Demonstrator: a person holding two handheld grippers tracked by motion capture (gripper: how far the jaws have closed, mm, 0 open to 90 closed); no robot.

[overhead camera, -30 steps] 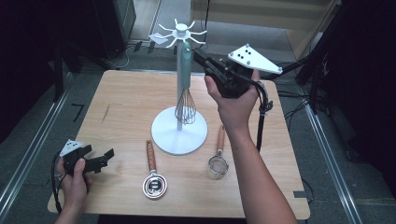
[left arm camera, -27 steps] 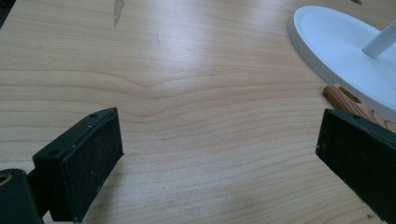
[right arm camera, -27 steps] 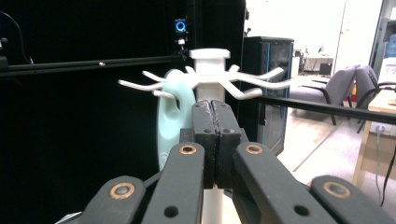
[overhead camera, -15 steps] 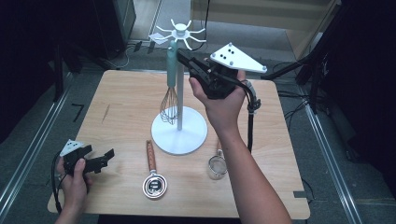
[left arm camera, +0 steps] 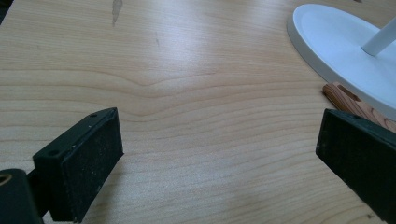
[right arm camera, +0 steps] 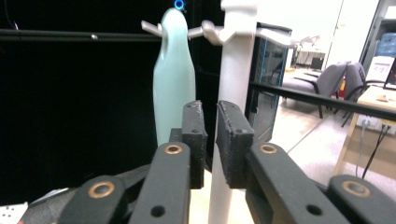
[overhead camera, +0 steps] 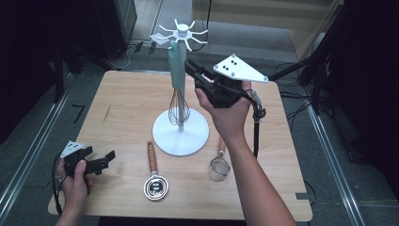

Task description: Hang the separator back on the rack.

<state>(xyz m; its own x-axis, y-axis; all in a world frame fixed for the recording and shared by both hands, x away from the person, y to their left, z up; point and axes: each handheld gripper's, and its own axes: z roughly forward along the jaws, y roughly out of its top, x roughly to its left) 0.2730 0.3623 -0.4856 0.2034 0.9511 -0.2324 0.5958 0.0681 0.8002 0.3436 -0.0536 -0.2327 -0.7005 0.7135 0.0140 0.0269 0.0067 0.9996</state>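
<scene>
Right gripper view – right tool (right arm camera: 211, 140) nearly closed, empty; whisk (right arm camera: 173, 74) wires hidden; left tool (left arm camera: 219, 154) wide open.

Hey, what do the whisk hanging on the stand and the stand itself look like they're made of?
The whisk has a pale mint handle with a smooth, matte skin, likely silicone or plastic; its thin, shiny wire loops look like steel. The stand is uniformly white with a soft sheen on base and pole, so painted metal or plastic; the look alone can't settle which.
</scene>
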